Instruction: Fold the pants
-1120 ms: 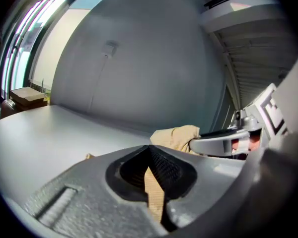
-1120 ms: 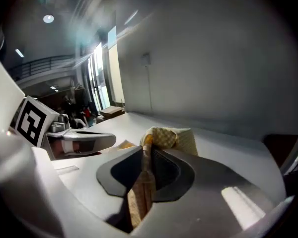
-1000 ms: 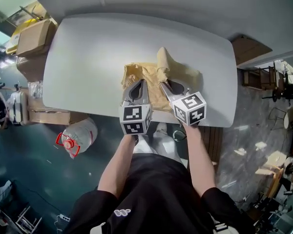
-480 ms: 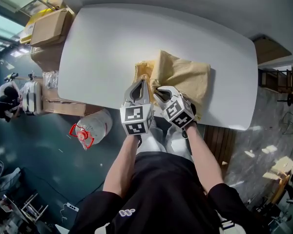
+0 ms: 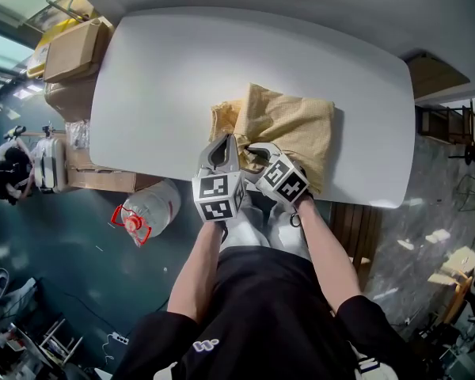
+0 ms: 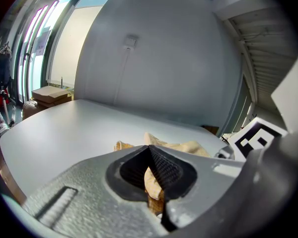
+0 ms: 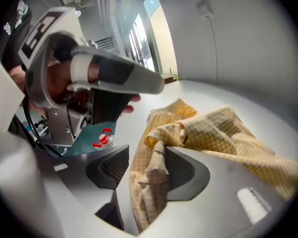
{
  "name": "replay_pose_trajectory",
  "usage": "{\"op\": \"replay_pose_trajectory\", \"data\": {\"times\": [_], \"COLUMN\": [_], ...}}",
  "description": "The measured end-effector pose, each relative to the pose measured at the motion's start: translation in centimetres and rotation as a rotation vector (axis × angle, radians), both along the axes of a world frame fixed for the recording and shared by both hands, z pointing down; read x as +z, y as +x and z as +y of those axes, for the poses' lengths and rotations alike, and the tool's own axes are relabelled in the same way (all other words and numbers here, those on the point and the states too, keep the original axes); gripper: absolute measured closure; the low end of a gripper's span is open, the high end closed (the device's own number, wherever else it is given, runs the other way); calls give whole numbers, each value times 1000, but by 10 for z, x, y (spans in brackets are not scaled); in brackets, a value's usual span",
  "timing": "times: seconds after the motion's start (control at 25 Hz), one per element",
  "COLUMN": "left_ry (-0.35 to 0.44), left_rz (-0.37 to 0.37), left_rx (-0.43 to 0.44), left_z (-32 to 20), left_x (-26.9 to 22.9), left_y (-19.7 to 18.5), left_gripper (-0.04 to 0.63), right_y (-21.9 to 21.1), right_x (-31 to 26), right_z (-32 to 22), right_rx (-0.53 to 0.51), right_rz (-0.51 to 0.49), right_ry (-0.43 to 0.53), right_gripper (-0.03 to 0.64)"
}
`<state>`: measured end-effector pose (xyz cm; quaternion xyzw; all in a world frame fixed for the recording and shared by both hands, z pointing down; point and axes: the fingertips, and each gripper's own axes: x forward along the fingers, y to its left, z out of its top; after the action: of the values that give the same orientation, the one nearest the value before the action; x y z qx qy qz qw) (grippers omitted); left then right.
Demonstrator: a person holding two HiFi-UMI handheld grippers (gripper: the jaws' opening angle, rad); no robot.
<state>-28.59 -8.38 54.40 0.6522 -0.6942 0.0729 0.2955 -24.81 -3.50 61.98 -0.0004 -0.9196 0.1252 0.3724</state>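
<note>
The yellow checked pants (image 5: 291, 123) lie doubled over near the front edge of the white table (image 5: 150, 85). My left gripper (image 5: 226, 139) is at their near-left corner. In the left gripper view, its jaws (image 6: 150, 150) are shut, with a fold of the pants (image 6: 154, 181) pinched between the pads. My right gripper (image 5: 250, 152) is close beside it on the right. Its jaws (image 7: 148, 155) are opening. A bunched edge of the pants (image 7: 151, 177) hangs between them against the right pad, with a gap to the left pad.
The left gripper's body (image 7: 114, 78) fills the upper left of the right gripper view. On the floor to the left are cardboard boxes (image 5: 71, 50) and a water jug with a red handle (image 5: 142, 212). The table's front edge (image 5: 356, 200) is just under my hands.
My right gripper brought the raised fold of the pants down and toward me, beside the left gripper. The pants now lie doubled over. Both grippers have drawn back toward the front edge.
</note>
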Motion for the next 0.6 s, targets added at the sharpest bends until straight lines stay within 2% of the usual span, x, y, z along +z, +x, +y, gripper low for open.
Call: {"op": "replay_pose_trajectory", "data": {"times": [0.04,0.12,0.24,0.36,0.6], "left_ry": [4,21,74,134,223], "left_rz": [3,5,13,18,-24], "left_rx": [1,10,39,90,149], "left_z": [-1,-4,-16,-35,-30], "left_x": [-2,-9,-31,-57,-101], "left_y": [0,-2,4,25,62], "left_gripper": [594,594,594,594,594], "right_y": [2,11,42,79,137], "right_x": [-12,-44,-104,-164,-205], "right_z": [-7,-29,-66,-94,-109], "right_rx": [38,166,356,482,688], "right_rz": [-44,-159,-296,-401,-470], "right_ry": [7,44,111,188,278], "right_gripper": [393,492,533,611,611]}}
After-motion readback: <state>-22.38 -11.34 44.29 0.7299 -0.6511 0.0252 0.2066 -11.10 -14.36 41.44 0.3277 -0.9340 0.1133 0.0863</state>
